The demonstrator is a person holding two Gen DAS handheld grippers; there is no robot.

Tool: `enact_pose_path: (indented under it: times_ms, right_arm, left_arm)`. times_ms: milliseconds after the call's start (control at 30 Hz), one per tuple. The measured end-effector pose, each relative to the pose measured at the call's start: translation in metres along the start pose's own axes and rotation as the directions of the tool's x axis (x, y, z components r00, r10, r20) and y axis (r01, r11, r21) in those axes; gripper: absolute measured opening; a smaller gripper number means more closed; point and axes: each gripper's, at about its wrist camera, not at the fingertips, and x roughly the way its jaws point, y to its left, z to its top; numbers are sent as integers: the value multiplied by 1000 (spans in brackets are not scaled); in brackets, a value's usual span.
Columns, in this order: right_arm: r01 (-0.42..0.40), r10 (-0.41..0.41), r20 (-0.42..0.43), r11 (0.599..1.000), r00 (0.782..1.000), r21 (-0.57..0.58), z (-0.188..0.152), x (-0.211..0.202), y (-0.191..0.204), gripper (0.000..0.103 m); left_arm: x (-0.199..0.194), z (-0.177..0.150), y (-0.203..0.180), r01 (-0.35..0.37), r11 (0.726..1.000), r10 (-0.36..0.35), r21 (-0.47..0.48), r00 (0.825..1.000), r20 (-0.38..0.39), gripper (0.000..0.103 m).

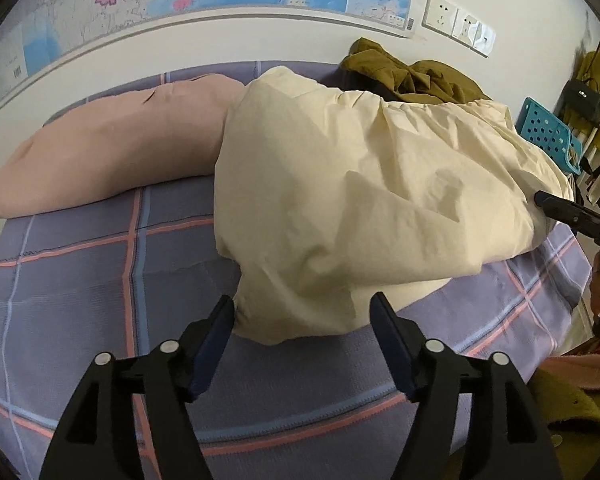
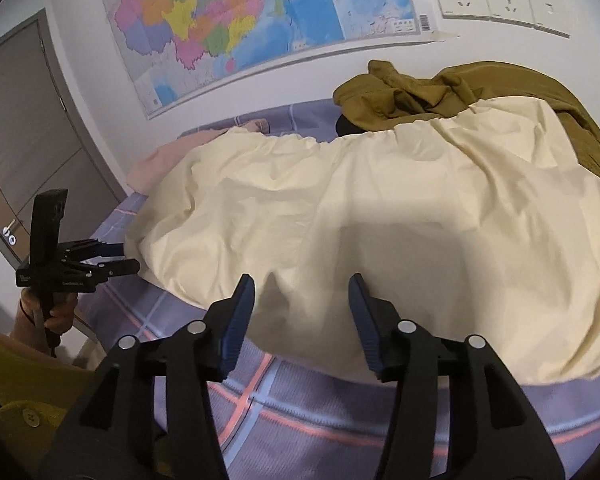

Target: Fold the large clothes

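Note:
A large cream cloth (image 1: 360,184) lies rumpled across the bed, its near edge folded over itself. My left gripper (image 1: 302,304) stands open at the cloth's near left corner, which lies between the blue pads without being pinched. My right gripper (image 2: 301,282) is open too, with the cloth's (image 2: 380,220) front edge between its tips and neither pad pressing on it. In the right wrist view the left gripper (image 2: 129,257) shows at the cloth's left end, held by a hand. One right gripper finger (image 1: 560,214) touches the cloth's right end in the left wrist view.
The bed has a purple plaid sheet (image 1: 80,280). A pink garment (image 1: 112,144) lies behind the cloth at the left and an olive garment (image 2: 440,92) is heaped at the back by the wall. A blue perforated basket (image 1: 548,128) stands to the right and a grey door (image 2: 28,140) to the left.

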Motion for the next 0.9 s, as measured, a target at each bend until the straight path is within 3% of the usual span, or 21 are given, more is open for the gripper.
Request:
enact_pose_path:
  times_ms: [233,333,467,500,567,600,733,800,900]
  right_arm:
    - [-63,59,36,990,998,125,-17,-21,-18,54]
    - [-75,68,48,983,997,168,-26,-32,-26,57]
    - [-73,63,51,970,997,230,-39,-45,-37,66]
    - [-73,63,51,966,997,248,-43,-47,-41,68]
    - [-80,64,63,952,996,297,-50,-52,-51,73]
    - [-82,63,68,944,996,320,-53,-54,-56,76]
    - [-99,68,90,907,994,409,-61,-57,-75,80]
    - [-99,63,98,896,993,433,-64,-58,-81,82]
    - [-97,52,110,887,993,452,-65,-59,-88,83]
  left_arm:
    - [-8,-6,-11,12,1000,-12,22,1000,4,72]
    - [-13,-12,-13,83,996,-83,21,997,-2,72]
    - [-16,-23,-16,291,957,-291,-8,956,-27,73]
    - [-15,-25,-17,356,934,-357,-19,933,-39,74]
    - [-10,-25,-20,417,908,-418,-41,907,-45,75]
    - [-4,-24,-21,456,887,-460,-70,886,-58,76]
    - [20,-17,-26,515,842,-532,-163,842,-88,76]
    - [31,-12,-24,517,828,-544,-219,834,-88,76]
    - [44,-7,-18,550,774,-592,-313,805,-48,76]
